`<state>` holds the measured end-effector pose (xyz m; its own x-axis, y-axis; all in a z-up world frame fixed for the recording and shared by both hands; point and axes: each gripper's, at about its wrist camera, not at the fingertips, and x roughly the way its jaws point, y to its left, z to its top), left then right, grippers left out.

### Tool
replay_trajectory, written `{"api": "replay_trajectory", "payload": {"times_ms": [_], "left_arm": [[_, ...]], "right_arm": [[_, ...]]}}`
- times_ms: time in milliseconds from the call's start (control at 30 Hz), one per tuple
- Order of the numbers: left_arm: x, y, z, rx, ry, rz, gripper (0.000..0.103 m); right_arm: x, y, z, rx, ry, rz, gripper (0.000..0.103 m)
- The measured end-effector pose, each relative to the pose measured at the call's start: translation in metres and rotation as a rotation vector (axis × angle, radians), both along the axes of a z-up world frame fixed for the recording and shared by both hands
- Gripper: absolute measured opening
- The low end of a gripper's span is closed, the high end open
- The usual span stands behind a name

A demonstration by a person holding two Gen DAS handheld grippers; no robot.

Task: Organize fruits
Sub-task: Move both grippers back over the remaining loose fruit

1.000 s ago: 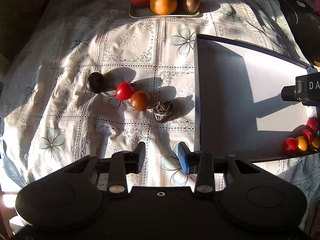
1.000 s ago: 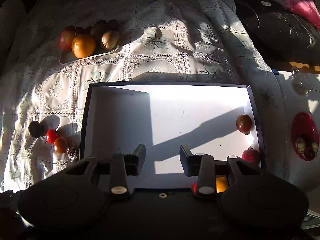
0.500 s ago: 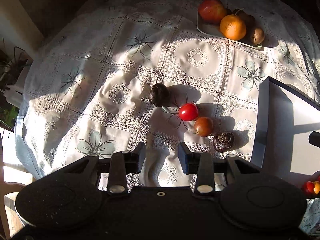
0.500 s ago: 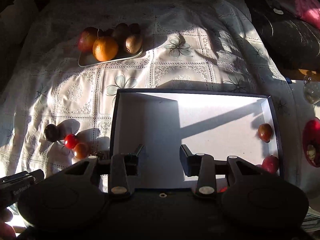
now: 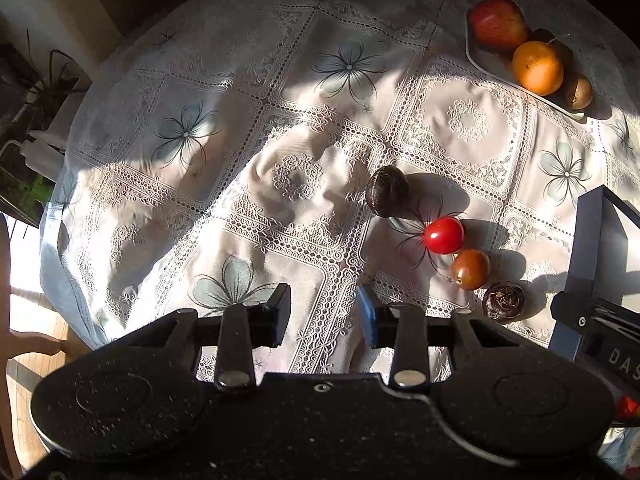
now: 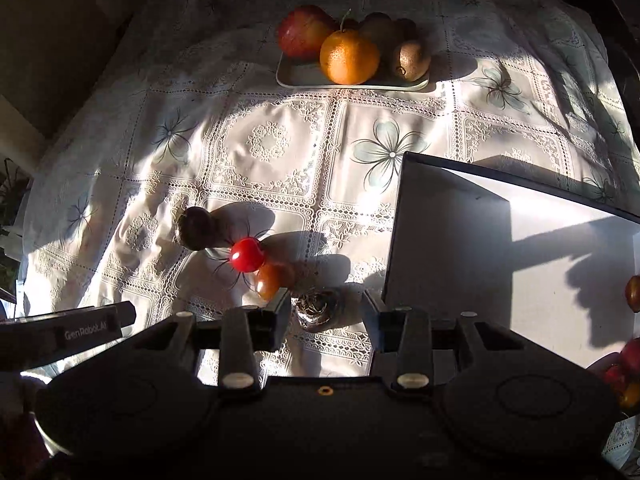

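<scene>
Several small fruits lie in a row on the lace tablecloth: a dark round fruit, a red tomato, an orange-brown tomato and a dark wrinkled fruit. My right gripper is open with the wrinkled fruit between its fingertips, not gripped. My left gripper is open and empty, left of the row. The white box with dark walls stands to the right and holds several small fruits at its right edge.
A pale plate at the back holds a red apple, an orange and kiwis. The left gripper's body shows at the right wrist view's left edge. The table edge and a plant lie at the far left.
The right gripper has swung left from over the box to the row of loose fruits. The left gripper has drifted further left, away from the box.
</scene>
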<state>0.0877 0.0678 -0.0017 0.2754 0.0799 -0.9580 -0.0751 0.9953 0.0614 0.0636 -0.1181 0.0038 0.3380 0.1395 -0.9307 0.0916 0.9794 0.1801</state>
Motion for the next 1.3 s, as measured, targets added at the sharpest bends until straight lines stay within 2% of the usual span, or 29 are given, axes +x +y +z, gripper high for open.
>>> {"api": "replay_trajectory", "payload": {"times_ms": [300, 500, 733, 933, 1100, 1133, 1200, 1300], "left_arm": [[0.009, 0.008, 0.001, -0.027, 0.008, 0.025, 0.047], [0.015, 0.004, -0.001, -0.034, 0.015, 0.016, 0.047], [0.024, 0.004, -0.006, -0.032, 0.027, 0.018, 0.047], [0.034, 0.009, -0.009, -0.033, 0.034, 0.036, 0.047], [0.042, 0.009, -0.01, -0.041, 0.037, 0.044, 0.047], [0.043, 0.009, -0.01, -0.041, 0.036, 0.043, 0.047], [0.044, 0.007, -0.011, -0.041, 0.038, 0.038, 0.047], [0.046, 0.005, -0.014, -0.036, 0.045, 0.038, 0.047]], "right_arm": [[0.019, 0.019, -0.047, -0.035, 0.11, 0.03, 0.042], [0.029, 0.021, -0.068, -0.073, 0.128, 0.029, 0.042], [0.038, 0.035, -0.076, -0.113, 0.126, 0.073, 0.043], [0.036, 0.054, -0.084, -0.236, 0.119, 0.174, 0.044], [0.034, 0.063, -0.087, -0.3, 0.108, 0.26, 0.051], [0.033, 0.063, -0.087, -0.3, 0.108, 0.268, 0.05], [0.033, 0.065, -0.086, -0.283, 0.108, 0.301, 0.039], [0.035, 0.065, -0.083, -0.273, 0.113, 0.284, 0.038]]}}
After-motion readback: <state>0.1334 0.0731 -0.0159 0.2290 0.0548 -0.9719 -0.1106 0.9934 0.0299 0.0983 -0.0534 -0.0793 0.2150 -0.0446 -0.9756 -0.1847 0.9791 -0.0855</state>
